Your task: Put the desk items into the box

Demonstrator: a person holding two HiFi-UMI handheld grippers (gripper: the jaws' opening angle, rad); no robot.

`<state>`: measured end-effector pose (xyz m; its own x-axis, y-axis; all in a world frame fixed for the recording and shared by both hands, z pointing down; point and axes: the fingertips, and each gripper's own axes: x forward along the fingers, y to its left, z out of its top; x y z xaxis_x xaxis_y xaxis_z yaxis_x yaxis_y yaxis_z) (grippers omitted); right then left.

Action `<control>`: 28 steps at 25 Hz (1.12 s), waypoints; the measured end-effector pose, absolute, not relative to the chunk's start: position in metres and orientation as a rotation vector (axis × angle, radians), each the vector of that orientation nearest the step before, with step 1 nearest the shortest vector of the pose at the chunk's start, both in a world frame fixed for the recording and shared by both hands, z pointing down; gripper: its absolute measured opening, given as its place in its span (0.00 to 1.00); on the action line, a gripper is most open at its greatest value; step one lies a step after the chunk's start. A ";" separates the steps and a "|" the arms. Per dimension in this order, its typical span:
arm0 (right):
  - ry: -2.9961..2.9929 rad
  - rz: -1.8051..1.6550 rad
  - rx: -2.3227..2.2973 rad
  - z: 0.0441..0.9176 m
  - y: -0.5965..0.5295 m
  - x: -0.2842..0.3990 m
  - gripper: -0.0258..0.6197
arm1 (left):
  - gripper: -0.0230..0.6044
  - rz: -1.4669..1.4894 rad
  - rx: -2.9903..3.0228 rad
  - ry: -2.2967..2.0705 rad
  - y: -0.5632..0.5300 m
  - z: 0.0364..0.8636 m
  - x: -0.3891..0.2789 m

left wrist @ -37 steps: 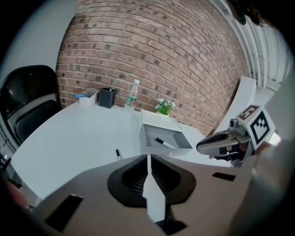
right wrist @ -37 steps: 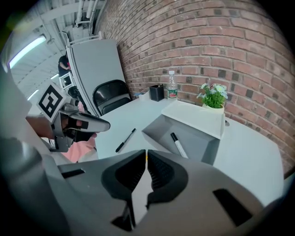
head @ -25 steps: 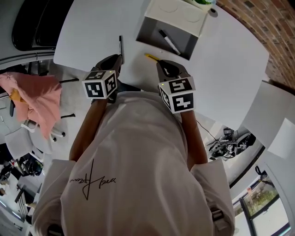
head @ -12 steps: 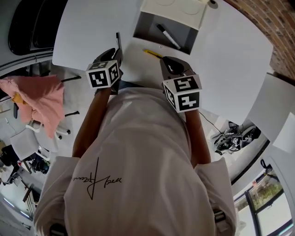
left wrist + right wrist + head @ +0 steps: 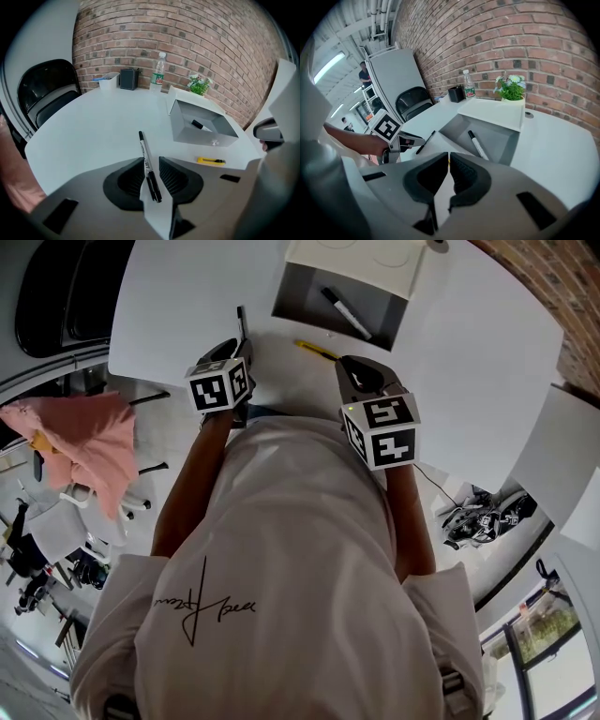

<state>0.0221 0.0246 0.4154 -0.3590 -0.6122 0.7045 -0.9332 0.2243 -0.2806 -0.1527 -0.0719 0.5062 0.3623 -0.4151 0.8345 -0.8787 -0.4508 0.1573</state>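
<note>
- Reading the left gripper [image 5: 151,160] first: its jaws stand a little apart, astride the near end of the black pen [image 5: 142,143]. The pen lies flat on the white table [image 5: 84,126], to the near left of the box [image 5: 199,137]. I judge nothing is clamped yet. I hold the jaws in line with the pen so that a squeeze would catch its barrel.
- The right gripper [image 5: 448,159] is clenched to a thin slit with nothing in it. It sits low at the table edge on my side of the box. It points toward the yellow utility knife [image 5: 317,350], which lies just in front of the box's open side.
- The box lies with its grey hollow turned toward me and its white flap back on the far side, so items can go in from my side.
- Count: two pens, one being a marker [image 5: 477,142] already inside the box and the other lying outside it. There is also one yellow knife outside the box, one box and two grippers.
- Beyond the box, by the brick wall, stand one bottle [image 5: 159,70], one potted plant [image 5: 198,84] and one black holder [image 5: 128,78]. I judge these are no part of the job.
</note>
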 end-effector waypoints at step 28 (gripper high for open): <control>-2.036 0.970 1.436 0.417 0.026 0.027 0.09 | 0.12 1.077 1.976 -1.161 -0.082 0.527 -0.161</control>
<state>0.0269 0.0259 0.4171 -0.3464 -0.6106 0.7121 -0.9377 0.2049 -0.2805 -0.1606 -0.0815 0.5269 0.2880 -0.4080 0.8664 -0.8945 -0.4376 0.0913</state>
